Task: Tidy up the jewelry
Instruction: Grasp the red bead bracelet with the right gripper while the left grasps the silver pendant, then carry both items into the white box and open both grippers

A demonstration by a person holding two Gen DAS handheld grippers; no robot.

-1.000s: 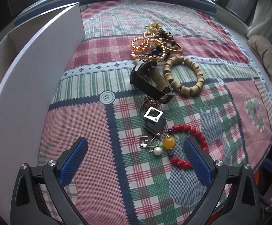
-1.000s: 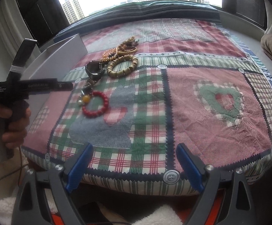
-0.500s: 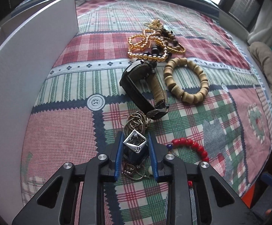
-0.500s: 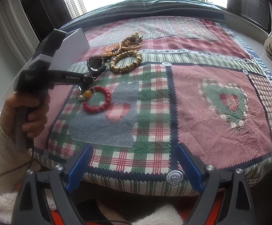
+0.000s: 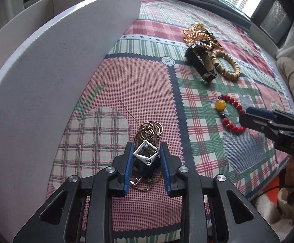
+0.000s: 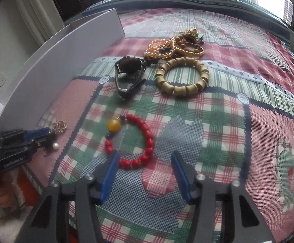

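Observation:
My left gripper (image 5: 144,154) is shut on a silver square pendant (image 5: 145,155) whose gold chain (image 5: 150,130) trails on the patchwork cloth. It sits close to the white box wall (image 5: 51,64). In the right wrist view the left gripper (image 6: 45,134) shows at the left edge, with the chain (image 6: 59,126) and a pearl (image 6: 55,146) beside it. My right gripper (image 6: 144,169) is open, just short of the red bead bracelet (image 6: 138,141). That bracelet also shows in the left wrist view (image 5: 231,116), with the right gripper's fingers (image 5: 258,114) at its right.
A black watch (image 6: 129,77), a wooden bead bracelet (image 6: 182,77) and a heap of gold and brown bead strands (image 6: 175,45) lie farther back on the cloth. The tall white box (image 6: 65,60) stands along the left. The cloth's front edge drops off below the grippers.
My left gripper closed on the pendant and carried it left toward the white box, dragging the chain. My right gripper moved forward to the red bracelet, still open.

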